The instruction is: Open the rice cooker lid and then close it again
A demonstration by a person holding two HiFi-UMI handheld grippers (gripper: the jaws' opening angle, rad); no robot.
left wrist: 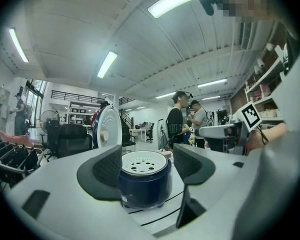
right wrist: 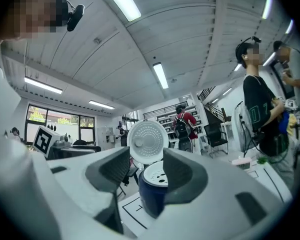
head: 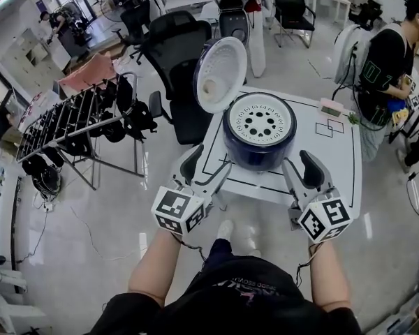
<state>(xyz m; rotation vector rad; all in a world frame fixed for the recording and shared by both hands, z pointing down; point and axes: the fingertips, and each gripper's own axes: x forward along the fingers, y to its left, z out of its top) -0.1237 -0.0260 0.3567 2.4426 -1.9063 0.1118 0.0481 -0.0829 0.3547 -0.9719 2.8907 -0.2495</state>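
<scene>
The rice cooker (head: 258, 145) has a dark blue body and stands on the white table (head: 339, 162). Its round white lid (head: 218, 74) is swung up and stands open at the back left, baring the perforated white inner plate (head: 260, 123). My left gripper (head: 205, 171) is held open just in front of the cooker's left side, touching nothing. To the right of the cooker my right gripper (head: 302, 172) hovers, also open and empty. In the left gripper view the cooker (left wrist: 144, 181) shows beyond the two pads, with the lid (left wrist: 110, 127) upright. The right gripper view shows the cooker (right wrist: 151, 194) and lid (right wrist: 147, 140) likewise.
A black office chair (head: 174, 54) stands behind the table's left side. A drying rack (head: 73, 121) with dark clothes is at the left. A person in black (head: 385, 68) stands beyond the table's right edge. A small pink item (head: 330, 107) lies on the far right of the table.
</scene>
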